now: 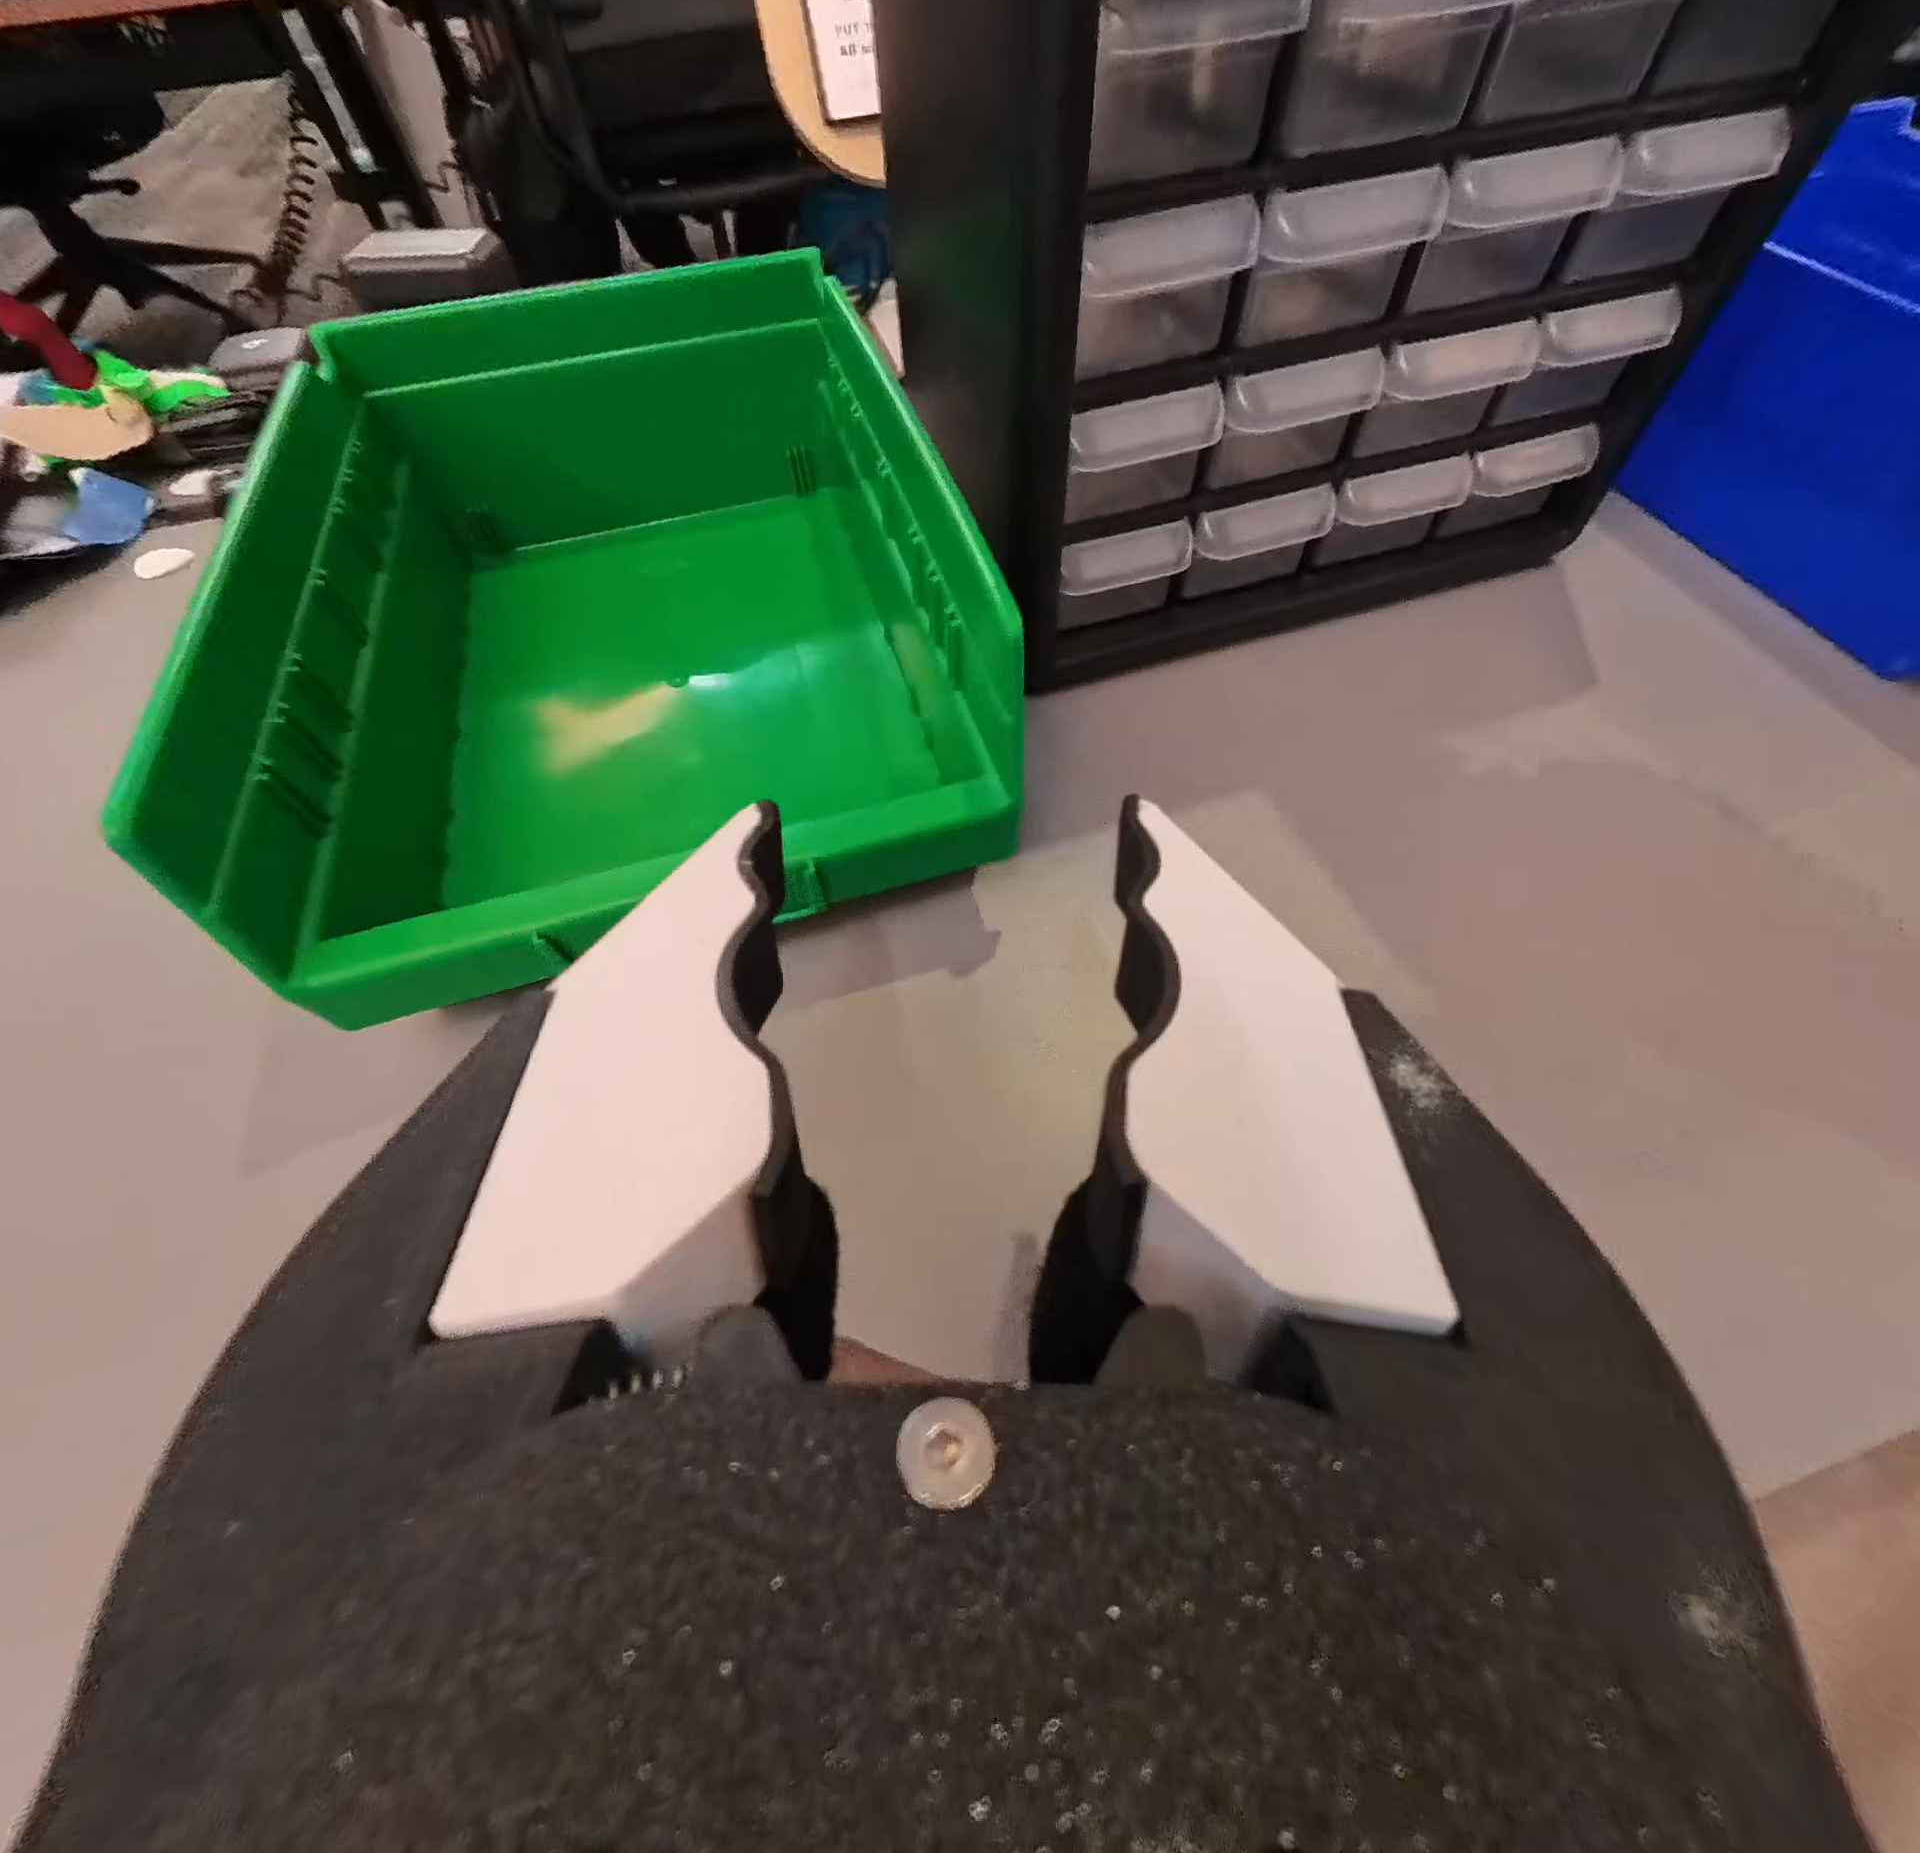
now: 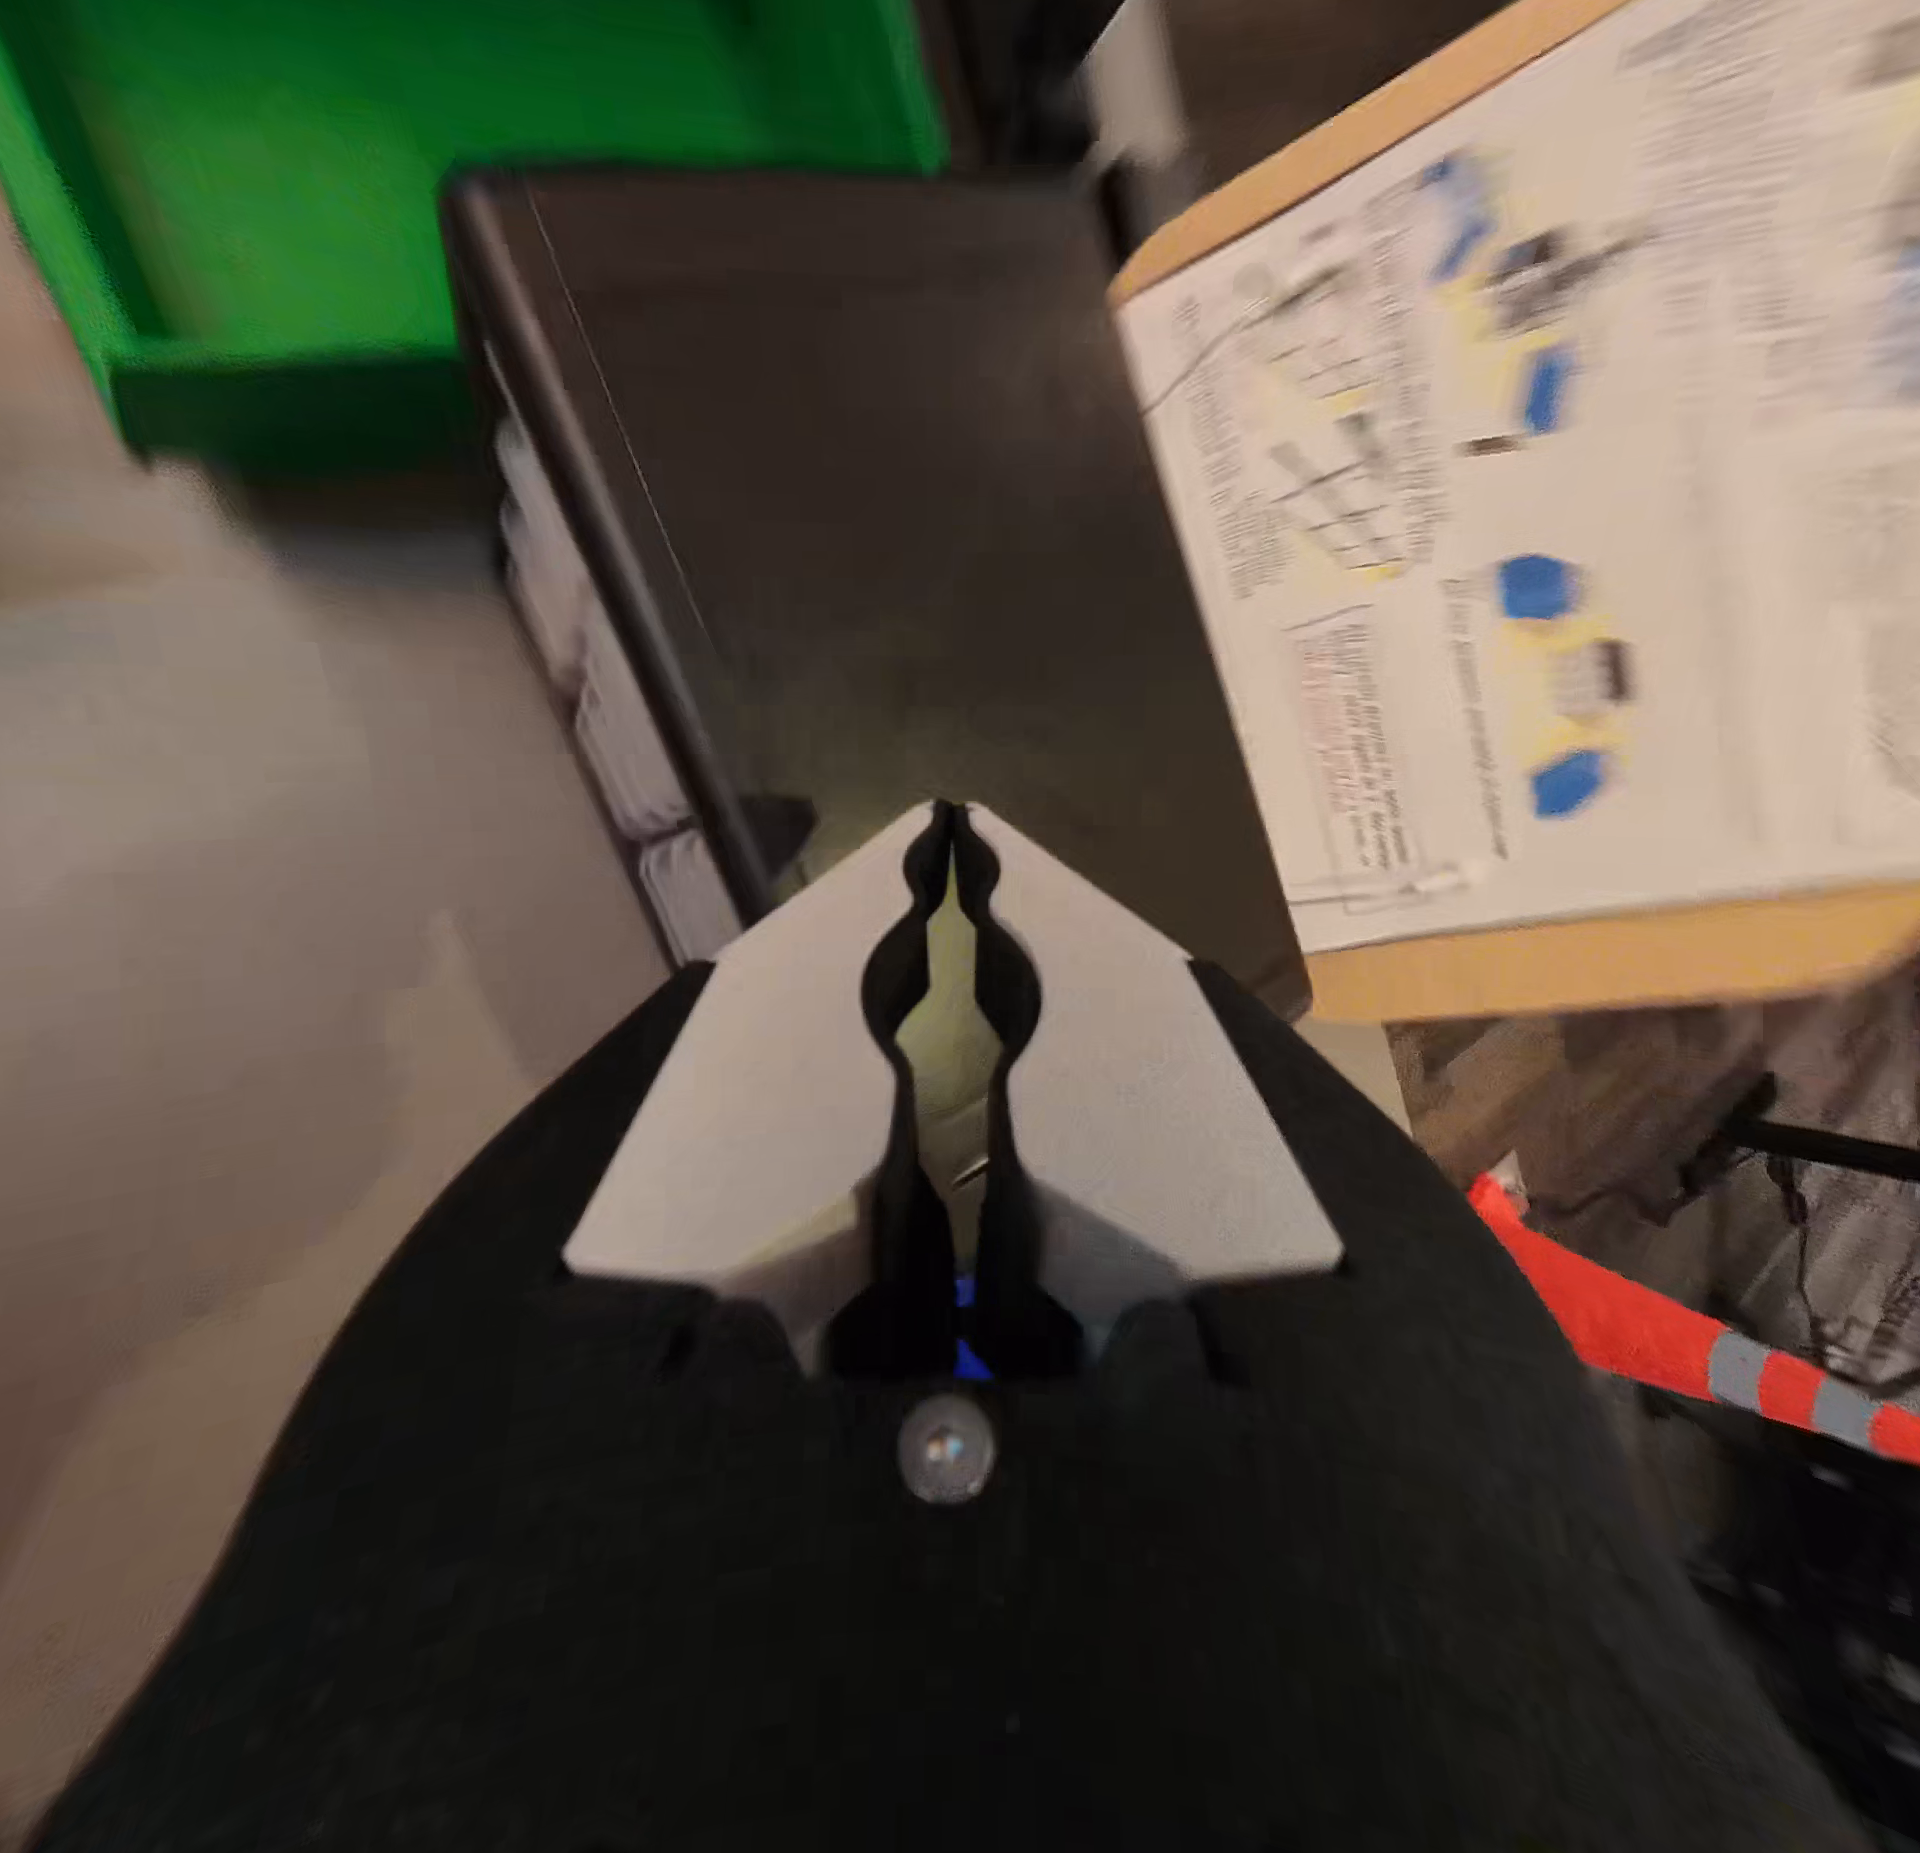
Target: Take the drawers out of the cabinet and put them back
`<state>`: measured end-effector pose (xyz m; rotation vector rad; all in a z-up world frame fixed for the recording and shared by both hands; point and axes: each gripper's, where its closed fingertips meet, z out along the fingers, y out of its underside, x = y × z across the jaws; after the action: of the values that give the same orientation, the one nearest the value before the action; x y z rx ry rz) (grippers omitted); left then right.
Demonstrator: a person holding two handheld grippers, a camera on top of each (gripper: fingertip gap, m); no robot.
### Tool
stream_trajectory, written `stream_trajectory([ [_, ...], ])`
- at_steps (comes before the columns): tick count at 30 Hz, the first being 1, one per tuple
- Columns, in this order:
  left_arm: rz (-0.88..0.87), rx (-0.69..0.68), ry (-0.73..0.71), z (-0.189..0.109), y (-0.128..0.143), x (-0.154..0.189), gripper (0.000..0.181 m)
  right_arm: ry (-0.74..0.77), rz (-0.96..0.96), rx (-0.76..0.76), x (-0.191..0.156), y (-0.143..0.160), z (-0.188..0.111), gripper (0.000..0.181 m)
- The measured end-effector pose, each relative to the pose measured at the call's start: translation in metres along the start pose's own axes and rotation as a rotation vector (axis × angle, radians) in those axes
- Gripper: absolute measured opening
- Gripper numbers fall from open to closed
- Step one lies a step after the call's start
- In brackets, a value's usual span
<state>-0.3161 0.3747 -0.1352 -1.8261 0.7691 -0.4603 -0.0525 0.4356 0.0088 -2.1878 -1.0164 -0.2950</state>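
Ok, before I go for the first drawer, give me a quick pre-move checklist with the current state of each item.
1. Left gripper open and empty: ok, fingers spread with nothing between them.
2. Right gripper ready to grasp: not ok, its tips are closed together over the cabinet's dark top; nothing visibly held.
3. Cabinet drawers all seated: ok in the left wrist view, every visible clear drawer sits flush.
4. Green bin free to receive drawers: ok, it is empty and stands just left of the cabinet.
5. Table in front of the cabinet clear for approach: ok.
6. Right wrist view sharp enough to aim: not ok, it is motion-blurred.
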Motion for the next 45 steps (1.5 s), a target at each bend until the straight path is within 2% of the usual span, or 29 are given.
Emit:
stream_trajectory([
  [2,-0.019,0.001,0.048,-0.001,0.001,0.008,0.072,0.116,0.151,0.210,-0.021,0.015,-0.033,0.000],
  [5,-0.028,0.002,0.120,-0.001,0.003,0.025,0.078,0.182,0.371,0.451,-0.083,0.063,-0.060,0.000],
  [7,-0.026,-0.028,0.134,0.000,0.009,0.032,0.083,0.227,0.490,0.509,-0.127,0.103,-0.064,0.001],
  [9,-0.042,-0.036,0.152,0.001,0.011,0.038,0.087,0.246,0.657,0.520,-0.167,0.139,-0.065,0.014],
  [11,-0.066,-0.021,0.184,0.000,0.008,0.046,0.091,0.239,0.793,0.545,-0.199,0.161,-0.066,0.024],
  [13,-0.080,-0.007,0.214,0.000,0.005,0.053,0.093,0.274,0.876,0.575,-0.216,0.179,-0.066,0.027],
  [15,-0.082,-0.016,0.221,0.000,0.004,0.057,0.089,0.276,0.836,0.553,-0.223,0.182,-0.069,0.040],
  [18,-0.113,-0.008,0.271,-0.001,-0.001,0.069,0.081,0.345,0.711,0.531,-0.216,0.190,-0.078,0.038],
  [19,-0.131,-0.005,0.318,-0.003,-0.002,0.078,0.081,0.345,0.743,0.529,-0.216,0.197,-0.074,0.038],
  [21,-0.196,0.017,0.409,-0.007,-0.010,0.092,0.079,0.247,0.881,0.479,-0.226,0.206,-0.063,0.039],
  [23,-0.225,0.027,0.455,-0.008,-0.014,0.099,0.074,0.143,0.953,0.491,-0.234,0.201,-0.061,0.042],
  [27,-0.170,-0.013,0.412,0.000,-0.006,0.096,0.073,0.173,0.931,0.495,-0.232,0.204,-0.063,0.042],
  [32,-0.097,-0.105,0.251,0.010,0.013,0.075,0.068,0.231,0.848,0.456,-0.232,0.210,-0.063,0.042],
  [34,-0.068,-0.130,0.229,0.012,0.018,0.072,0.070,0.265,0.810,0.463,-0.229,0.209,-0.065,0.043],
  [36,-0.092,-0.126,0.279,0.011,0.017,0.078,0.070,0.280,0.766,0.468,-0.227,0.206,-0.062,0.043],
  [39,-0.144,-0.141,0.360,0.009,0.018,0.089,0.072,0.312,0.590,0.518,-0.219,0.194,-0.060,0.044],
  [41,-0.182,-0.146,0.411,0.009,0.020,0.095,0.072,0.363,0.587,0.530,-0.204,0.195,-0.059,0.041],
  [45,-0.290,-0.145,0.543,0.006,0.017,0.104,0.071,0.333,0.615,0.488,-0.201,0.192,-0.044,0.042],
])
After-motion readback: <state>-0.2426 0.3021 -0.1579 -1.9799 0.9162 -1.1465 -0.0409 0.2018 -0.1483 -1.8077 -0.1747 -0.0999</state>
